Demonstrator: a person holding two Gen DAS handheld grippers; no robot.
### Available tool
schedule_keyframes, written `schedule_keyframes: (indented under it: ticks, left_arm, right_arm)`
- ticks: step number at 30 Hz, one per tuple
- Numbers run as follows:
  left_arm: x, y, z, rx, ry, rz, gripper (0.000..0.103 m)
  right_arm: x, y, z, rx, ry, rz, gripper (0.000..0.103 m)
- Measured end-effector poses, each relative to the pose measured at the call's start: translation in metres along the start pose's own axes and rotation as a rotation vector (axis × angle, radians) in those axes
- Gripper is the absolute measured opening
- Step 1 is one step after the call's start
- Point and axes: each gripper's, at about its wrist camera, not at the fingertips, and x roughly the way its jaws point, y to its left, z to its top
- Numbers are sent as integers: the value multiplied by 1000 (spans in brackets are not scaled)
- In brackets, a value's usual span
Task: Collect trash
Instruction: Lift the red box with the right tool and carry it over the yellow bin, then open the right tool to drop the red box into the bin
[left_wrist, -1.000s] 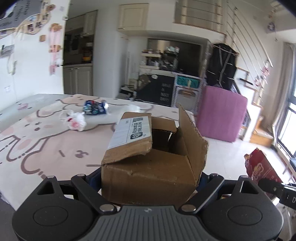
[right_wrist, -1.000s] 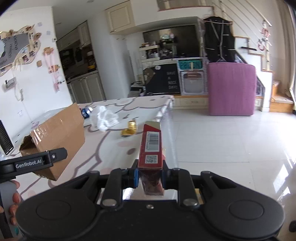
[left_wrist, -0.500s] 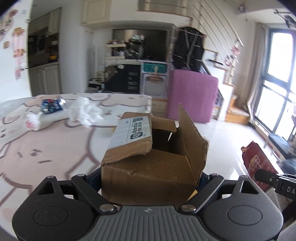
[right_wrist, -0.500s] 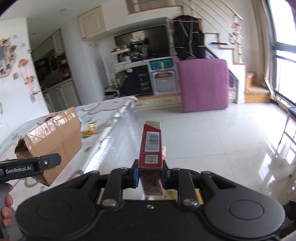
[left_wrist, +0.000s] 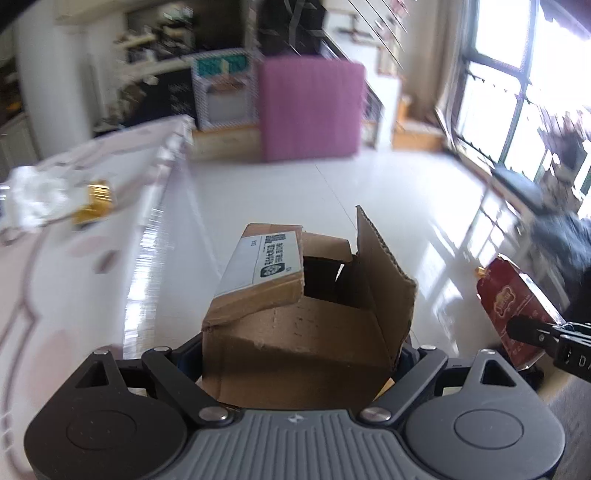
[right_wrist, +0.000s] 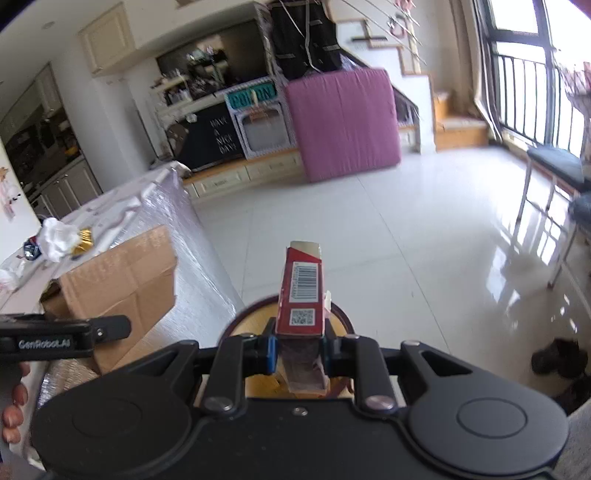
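Note:
My left gripper is shut on a brown cardboard box with loose flaps and a white label, held off the table over the white floor. The same box shows at the left of the right wrist view. My right gripper is shut on a narrow red carton with a barcode; the red carton appears at the right of the left wrist view. Under it lies a round brown-rimmed bin opening. White crumpled paper, a gold wrapper and a blue wrapper lie on the table.
The table edge runs along the left. A pink mattress leans against low cabinets at the back. A chair stands by the window at right. Dark shoes lie on the floor. A hand grips the left handle.
Both grippers swung right and down, away from the table and out over the floor, each still holding its item. The round bin opening came into sight under the red carton.

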Motion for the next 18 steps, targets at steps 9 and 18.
schedule_keyframes:
  ticks: [9,18]
  left_arm:
    - [108,-18,-2,-67,260,-163,92]
    - [197,-12,-34,-394,432,-364,92]
  right_arm:
    - [47,-39,-19,96,105,-6,23]
    - [87,-58,-17,125,142,-3,23]
